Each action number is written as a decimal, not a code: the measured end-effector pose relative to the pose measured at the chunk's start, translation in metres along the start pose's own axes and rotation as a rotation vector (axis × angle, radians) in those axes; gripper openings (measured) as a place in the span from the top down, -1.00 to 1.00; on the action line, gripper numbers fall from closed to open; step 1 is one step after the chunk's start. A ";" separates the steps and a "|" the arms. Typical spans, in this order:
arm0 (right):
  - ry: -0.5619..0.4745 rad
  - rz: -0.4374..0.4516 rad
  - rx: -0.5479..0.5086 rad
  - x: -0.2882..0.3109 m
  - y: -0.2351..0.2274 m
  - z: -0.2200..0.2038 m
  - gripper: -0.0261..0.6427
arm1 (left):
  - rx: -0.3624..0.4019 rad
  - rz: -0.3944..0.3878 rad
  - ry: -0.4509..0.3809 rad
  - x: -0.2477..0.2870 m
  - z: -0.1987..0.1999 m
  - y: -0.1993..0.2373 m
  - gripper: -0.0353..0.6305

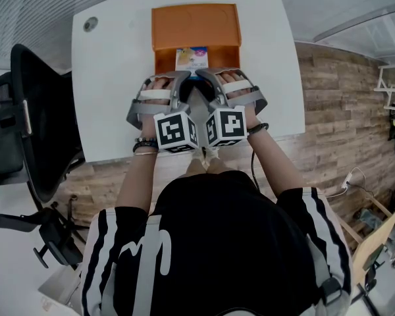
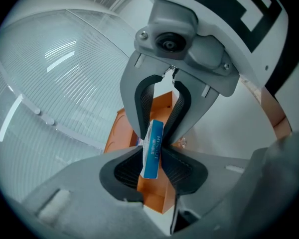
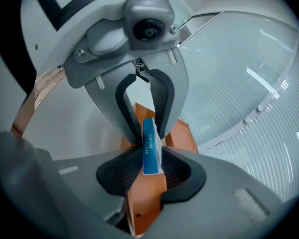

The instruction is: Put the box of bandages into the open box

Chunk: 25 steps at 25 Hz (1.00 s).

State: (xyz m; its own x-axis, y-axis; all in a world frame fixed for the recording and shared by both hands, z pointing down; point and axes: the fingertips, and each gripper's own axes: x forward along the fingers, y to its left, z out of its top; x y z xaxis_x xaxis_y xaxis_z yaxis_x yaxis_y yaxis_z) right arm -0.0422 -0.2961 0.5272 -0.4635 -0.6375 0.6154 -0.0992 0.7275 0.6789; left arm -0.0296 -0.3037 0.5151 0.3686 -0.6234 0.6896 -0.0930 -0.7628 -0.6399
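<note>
Directly below the camera, a person in a black short-sleeved shirt with white stripes (image 1: 224, 242) reaches both forearms forward over the near edge of a white rectangular tabletop (image 1: 112, 84). The person holds a grey claw on each side, and the two meet tip to tip from opposite directions.

Between them stands a slim cardboard box of bandages (image 1: 191, 58). Its narrow edge is blue and white with printed lettering, and its broad face carries a bright cartoon print. The right claw (image 3: 150, 147) is pinched on this box, with dark ribbed pads pressing both broad faces. The left claw (image 2: 153, 151) stands a little wider, its pads close beside the box on either side without clearly squeezing it.

The box of bandages stands on edge, just over the near end of an open orange cardboard box (image 1: 196, 25), a shallow rectangle. Whether it touches the orange floor cannot be made out.

Beyond, the orange box runs up close to the tabletop's far edge, roughly centred across its width. Bare white surface lies to its left and right, wider on the left. There, a small round grey grommet (image 1: 90, 24) sits near the far corner. A black mesh office chair (image 1: 36, 124) stands just off the tabletop's left edge. Wood-plank flooring (image 1: 329, 110) shows past the right edge.
</note>
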 end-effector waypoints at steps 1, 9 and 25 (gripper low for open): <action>0.000 -0.001 0.002 0.000 0.000 0.000 0.64 | -0.007 0.002 -0.001 0.000 0.000 0.000 0.54; 0.000 -0.001 0.011 -0.004 -0.002 0.000 0.54 | -0.011 -0.001 -0.002 -0.004 0.003 0.000 0.50; 0.014 0.005 0.035 -0.009 0.003 -0.001 0.37 | -0.006 -0.005 -0.006 -0.010 0.005 -0.006 0.49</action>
State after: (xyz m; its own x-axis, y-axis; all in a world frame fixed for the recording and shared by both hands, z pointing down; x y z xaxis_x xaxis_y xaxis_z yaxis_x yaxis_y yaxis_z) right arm -0.0369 -0.2881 0.5241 -0.4514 -0.6372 0.6247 -0.1275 0.7389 0.6616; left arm -0.0285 -0.2919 0.5104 0.3747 -0.6188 0.6905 -0.0970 -0.7668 -0.6345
